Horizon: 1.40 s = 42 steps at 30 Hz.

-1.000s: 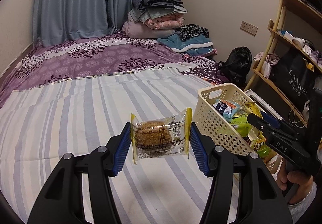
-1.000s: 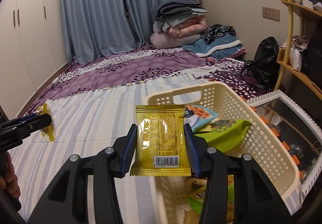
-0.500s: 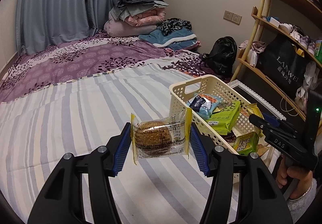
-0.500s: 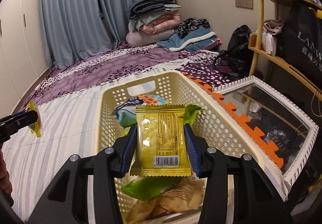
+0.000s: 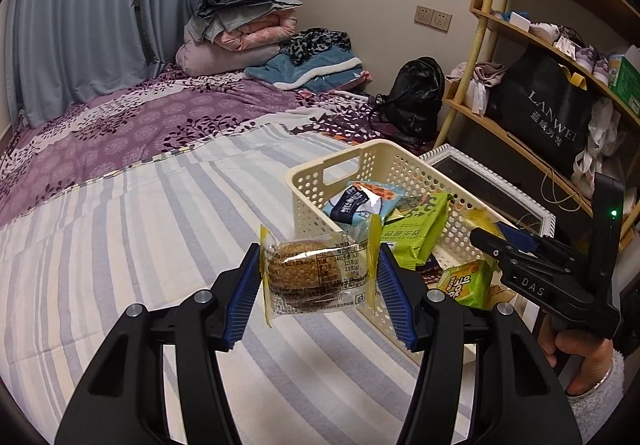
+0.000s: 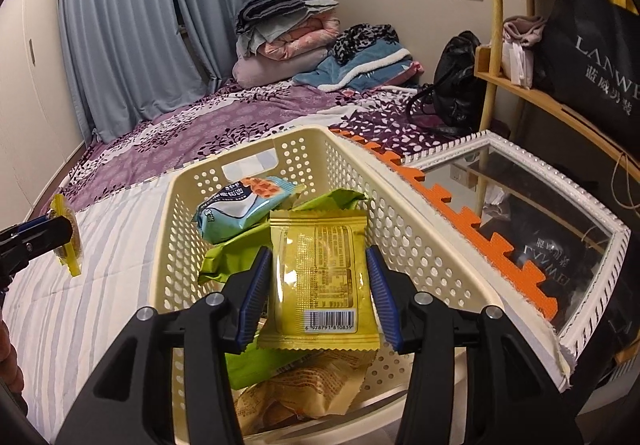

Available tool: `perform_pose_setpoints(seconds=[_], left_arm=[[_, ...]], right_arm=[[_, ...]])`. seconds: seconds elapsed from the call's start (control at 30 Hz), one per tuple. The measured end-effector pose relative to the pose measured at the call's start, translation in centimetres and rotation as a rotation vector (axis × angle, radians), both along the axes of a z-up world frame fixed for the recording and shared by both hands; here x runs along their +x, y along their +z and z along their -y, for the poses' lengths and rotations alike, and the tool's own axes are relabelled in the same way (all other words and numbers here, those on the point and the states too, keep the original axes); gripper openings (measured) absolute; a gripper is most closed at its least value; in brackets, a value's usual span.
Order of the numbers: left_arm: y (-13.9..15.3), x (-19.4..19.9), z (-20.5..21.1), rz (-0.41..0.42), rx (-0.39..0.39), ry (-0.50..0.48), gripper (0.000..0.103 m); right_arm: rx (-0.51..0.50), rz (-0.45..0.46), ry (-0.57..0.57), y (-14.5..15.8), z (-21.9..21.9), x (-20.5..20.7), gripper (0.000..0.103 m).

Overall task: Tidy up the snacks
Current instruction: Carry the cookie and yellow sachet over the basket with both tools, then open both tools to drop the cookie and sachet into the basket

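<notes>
Blanket pile [image 5: 244, 25], black bag [image 5: 416, 97], mirror [image 6: 520, 213].

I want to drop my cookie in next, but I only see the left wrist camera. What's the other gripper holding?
Observer: The right gripper is shut on a yellow packet with a barcode, held above the basket.
Operator: What's under it?
Observer: A tan crinkly packet lies right below, at the basket's near end.
Operator: What's beside the basket?
Observer: A notched orange foam edge runs along its right side, next to the mirror frame.
</notes>
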<state>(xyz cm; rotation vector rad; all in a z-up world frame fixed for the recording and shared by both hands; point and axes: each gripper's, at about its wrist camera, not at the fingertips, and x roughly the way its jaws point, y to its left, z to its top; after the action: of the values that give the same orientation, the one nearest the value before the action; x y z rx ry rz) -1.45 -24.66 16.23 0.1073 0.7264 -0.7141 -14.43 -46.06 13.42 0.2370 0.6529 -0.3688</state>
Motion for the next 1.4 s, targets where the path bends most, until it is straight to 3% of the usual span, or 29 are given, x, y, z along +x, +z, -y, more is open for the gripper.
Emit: perform_pose_setpoints(seconds=[0.33, 0.73, 1.17, 1.2, 1.23, 1.3, 1.4], left_arm=[[0.3, -0.5, 2.9, 0.006, 0.006, -0.063, 0.059], [0.8, -0.8, 6.4, 0.022, 0.010, -0.135, 0.059], [0.3, -1.4, 10.3, 0.010, 0.023, -0.212, 0.059], [0.2, -1.4, 10.7, 0.003, 0.024, -0.221, 0.063], [0.0, -1.4, 10.9, -0.004, 0.023, -0.229, 0.079], [-0.1, -1.4, 10.9, 0.001, 0.018, -0.218, 0.097], [-0.1, -1.5, 10.7, 0.006, 0.020, -0.214, 0.097]], right_arm=[[-0.012, 0.006, -0.018, -0.1, 0.6, -0.3, 0.050], [-0.029, 0.016, -0.035, 0.1, 1.2, -0.9, 0.059], [-0.052, 0.037, -0.088, 0.8, 2.5, -2.3, 0.059], [-0.053, 0.037, -0.093, 0.9, 2.6, -2.4, 0.059], [-0.053, 0.038, -0.097, 0.9, 2.8, -2.5, 0.059], [-0.052, 0.037, -0.104, 0.9, 3.1, -2.7, 0.059], [-0.048, 0.040, -0.116, 0.9, 3.3, -3.0, 0.062]])
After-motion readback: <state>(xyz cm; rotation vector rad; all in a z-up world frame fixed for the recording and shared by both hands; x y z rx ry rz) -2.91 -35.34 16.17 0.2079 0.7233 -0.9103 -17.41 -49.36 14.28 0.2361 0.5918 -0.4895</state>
